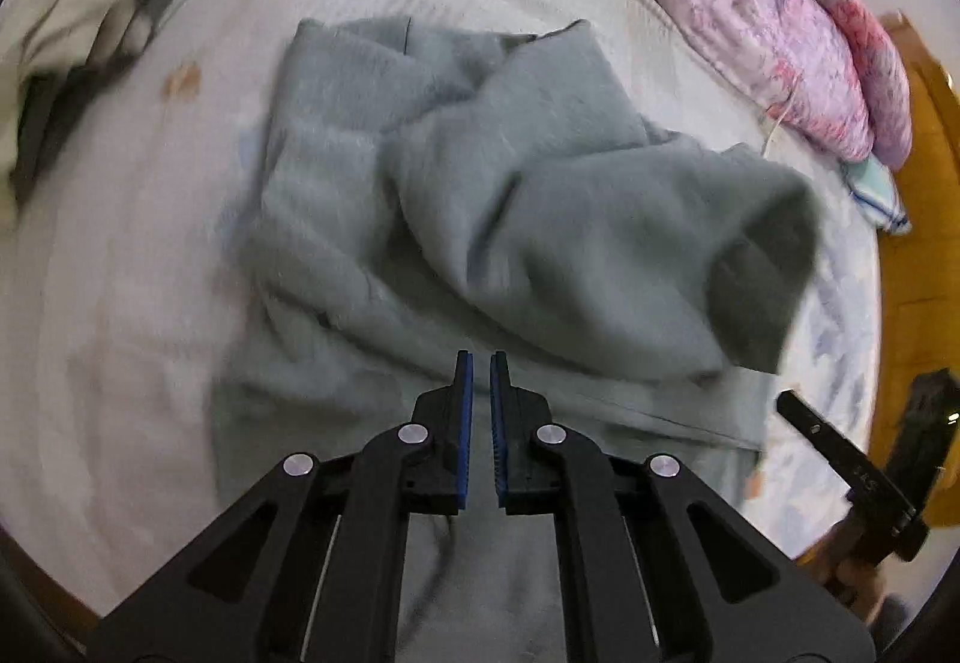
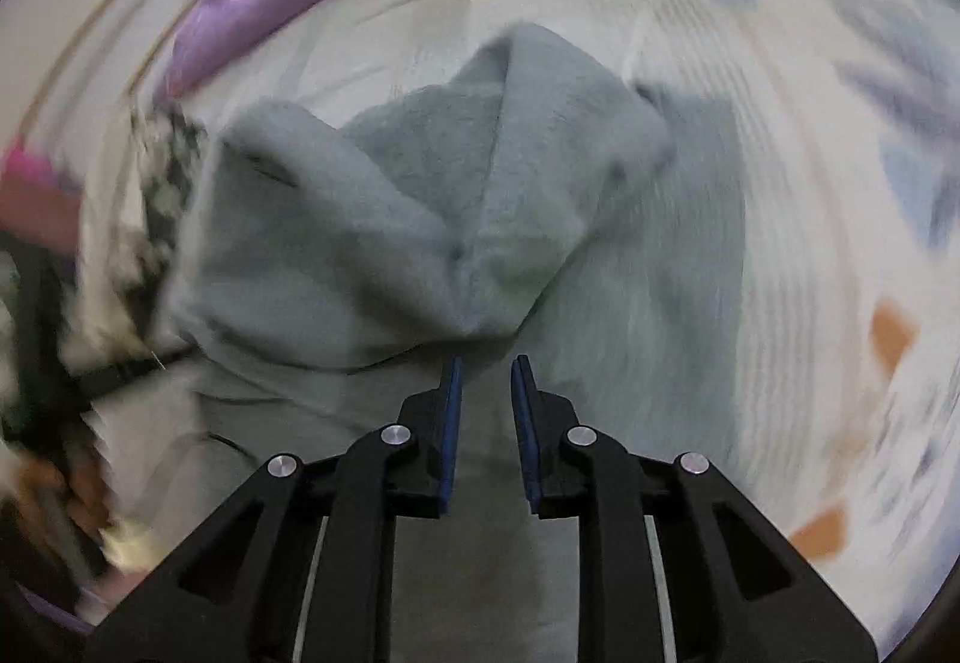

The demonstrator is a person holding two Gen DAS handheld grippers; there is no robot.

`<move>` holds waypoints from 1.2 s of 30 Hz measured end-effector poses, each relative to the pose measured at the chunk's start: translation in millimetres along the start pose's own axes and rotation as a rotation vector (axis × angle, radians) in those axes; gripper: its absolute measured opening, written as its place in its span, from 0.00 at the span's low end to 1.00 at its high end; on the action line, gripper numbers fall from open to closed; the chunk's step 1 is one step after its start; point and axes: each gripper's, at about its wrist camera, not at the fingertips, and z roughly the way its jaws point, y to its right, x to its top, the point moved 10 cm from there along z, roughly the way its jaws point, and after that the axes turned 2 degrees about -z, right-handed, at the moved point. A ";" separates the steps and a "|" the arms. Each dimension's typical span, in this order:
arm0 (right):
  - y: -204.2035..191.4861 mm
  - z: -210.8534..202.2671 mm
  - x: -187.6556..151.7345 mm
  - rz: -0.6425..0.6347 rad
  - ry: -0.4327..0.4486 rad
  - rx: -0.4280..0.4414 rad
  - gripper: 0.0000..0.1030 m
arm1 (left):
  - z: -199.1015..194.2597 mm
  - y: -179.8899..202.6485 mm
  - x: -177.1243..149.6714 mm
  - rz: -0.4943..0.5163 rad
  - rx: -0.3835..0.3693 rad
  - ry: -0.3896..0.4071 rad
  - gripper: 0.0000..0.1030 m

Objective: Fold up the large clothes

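So there's a big grey fleece garment [image 1: 480, 195] lying bunched up in the middle of a bed with a pale sheet [image 1: 120, 273], folded over itself in a few thick lumps, with a flat hem strip showing along its near edge. In the left wrist view the left gripper [image 1: 481, 363] sits above that near edge with its 2 blue pads almost together, just a thin slit between them and no cloth in there. In the right wrist view the right gripper [image 2: 487, 363] has its pads a bit apart, hovering over a peaked fold of the same garment; nothing is clamped between them, though it's blurry, so I can't tell if the tips brush the fabric. A pink and purple floral quilt [image 1: 780, 33] is piled along the far side of the bed, well apart from the garment. The other gripper's black body [image 1: 852, 471] pokes in at the right edge of the left view.
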 end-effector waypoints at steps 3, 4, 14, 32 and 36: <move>-4.2 -10.5 17.6 0.239 0.012 0.153 0.53 | -14.9 25.9 8.6 -0.092 -0.114 0.030 0.31; -4.2 -11.7 25.4 0.340 0.018 0.208 0.55 | -16.3 31.2 12.8 -0.123 -0.137 0.034 0.56; -18.6 33.3 80.5 0.947 -0.069 0.430 0.57 | 22.2 82.8 80.4 -0.413 -0.178 -0.040 0.67; 4.4 85.0 52.1 0.862 -0.145 0.376 0.04 | 91.5 46.8 62.4 -0.486 -0.161 -0.200 0.04; -10.7 40.1 49.1 0.671 -0.095 0.362 0.04 | 42.8 59.4 52.8 -0.349 -0.241 -0.109 0.04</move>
